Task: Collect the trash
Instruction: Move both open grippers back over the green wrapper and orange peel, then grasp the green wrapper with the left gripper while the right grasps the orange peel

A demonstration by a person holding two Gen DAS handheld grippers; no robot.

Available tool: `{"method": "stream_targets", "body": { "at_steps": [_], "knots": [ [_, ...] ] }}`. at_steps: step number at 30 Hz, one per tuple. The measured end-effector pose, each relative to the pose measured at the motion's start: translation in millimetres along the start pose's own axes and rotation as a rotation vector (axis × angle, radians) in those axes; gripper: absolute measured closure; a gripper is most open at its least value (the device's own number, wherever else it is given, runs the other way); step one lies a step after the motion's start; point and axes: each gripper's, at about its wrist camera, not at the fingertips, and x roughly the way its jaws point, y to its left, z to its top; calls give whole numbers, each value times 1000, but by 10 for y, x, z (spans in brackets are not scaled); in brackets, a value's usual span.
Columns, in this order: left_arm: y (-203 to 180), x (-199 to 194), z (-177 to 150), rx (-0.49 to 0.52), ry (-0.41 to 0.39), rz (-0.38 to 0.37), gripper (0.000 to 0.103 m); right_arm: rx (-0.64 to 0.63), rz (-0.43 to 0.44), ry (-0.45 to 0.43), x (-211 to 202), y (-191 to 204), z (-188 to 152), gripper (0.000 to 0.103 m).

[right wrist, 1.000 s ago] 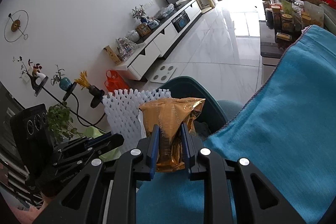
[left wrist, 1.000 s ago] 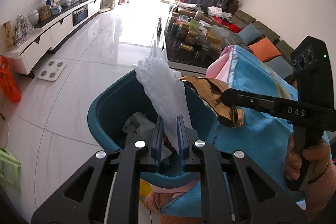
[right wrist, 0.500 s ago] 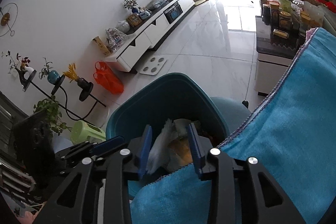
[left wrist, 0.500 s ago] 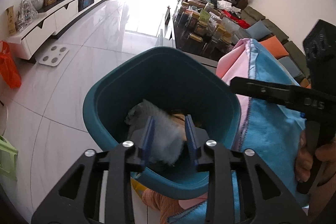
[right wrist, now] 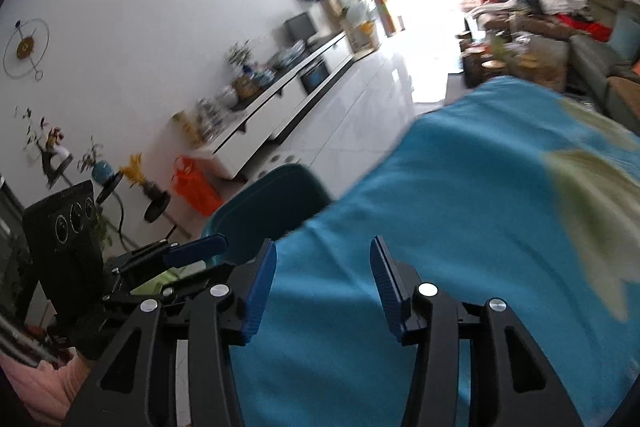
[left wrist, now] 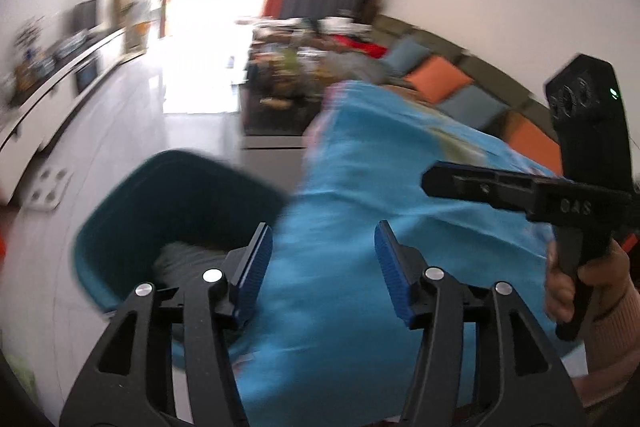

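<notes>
A teal trash bin (left wrist: 132, 203) stands on the floor beside a table draped in a blue cloth (left wrist: 380, 187); pale trash (left wrist: 184, 259) lies blurred inside it. My left gripper (left wrist: 322, 259) is open and empty over the cloth's edge, right of the bin. My right gripper (right wrist: 322, 279) is open and empty above the cloth (right wrist: 460, 227), with the bin (right wrist: 264, 203) ahead to the left. The right gripper also shows in the left wrist view (left wrist: 500, 183), and the left gripper in the right wrist view (right wrist: 176, 255). Both views are motion-blurred.
A white TV cabinet (right wrist: 280, 107) runs along the left wall, with an orange bag (right wrist: 196, 187) on the floor by it. A white scale (left wrist: 48, 183) lies on the tiled floor. A cluttered coffee table (left wrist: 288, 95) and a sofa with cushions (left wrist: 440, 79) stand behind the cloth.
Both grippers let go of their trash, the white foam net and the gold wrapper, into the bin, opened wide, and swung right and up from the bin toward the blue cloth.
</notes>
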Motion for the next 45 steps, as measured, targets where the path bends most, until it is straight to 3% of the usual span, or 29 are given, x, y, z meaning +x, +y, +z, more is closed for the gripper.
{"method": "stream_targets", "body": {
  "at_steps": [9,18,25,28,31,33,35,37,45],
  "knots": [
    [-1192,505,121,170,58,-254,48,182,-234,-185,-1150,-815,-422,56],
    [-2060,1086,201,261,149,-355,48,384,-370,-241,-1649,-1573,-917,57],
    [-2427,1469,311,259,224,-375,49,438,-348,-196,-1559,-1806,-1096,63],
    [-2567,1645,358,282,256,-370,59,435,-337,-189,-1528,-1822,-1109,63],
    [-2581,1773,392,273,288,-388,60,434,-331,-179,-1495,-1842,-1108,63],
    [-2595,1864,405,263,312,-402,69,437,-331,-175,-1469,-1858,-1085,63],
    [-2600,1938,396,253,338,-417,90,442,-325,-172,-1454,-1878,-1078,65],
    [-2578,1954,386,249,338,-411,96,442,-320,-169,-1445,-1883,-1075,67],
    [-2484,1810,328,252,304,-405,99,437,-309,-145,-1363,-1891,-1008,73]
  ]
}}
